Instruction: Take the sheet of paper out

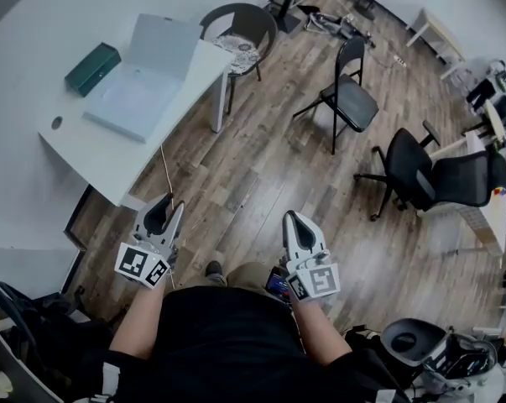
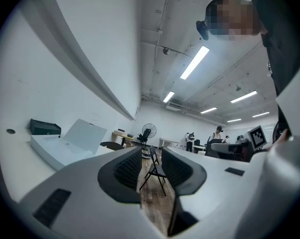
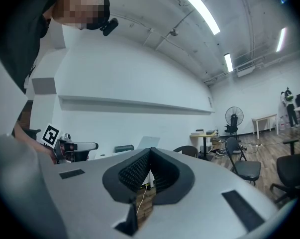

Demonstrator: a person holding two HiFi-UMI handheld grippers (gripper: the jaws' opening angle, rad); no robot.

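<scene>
A flat white box [image 1: 143,78] lies open on the white table [image 1: 93,154] at the upper left, its lid raised against the wall. Its pale inside may hold the sheet of paper; I cannot tell a separate sheet. The box also shows in the left gripper view [image 2: 65,143] and, far off, in the right gripper view [image 3: 149,142]. Both grippers are held close to the person's body, well short of the table. My left gripper [image 1: 172,201] [image 2: 150,151] is open by a narrow gap and empty. My right gripper [image 1: 289,215] [image 3: 150,151] is shut on nothing.
A dark green case [image 1: 93,68] sits on the table beside the box. A thin cable [image 1: 166,170] hangs from the table's edge. A round dark chair [image 1: 240,32], a black folding chair [image 1: 349,91] and an office chair [image 1: 437,175] stand on the wooden floor.
</scene>
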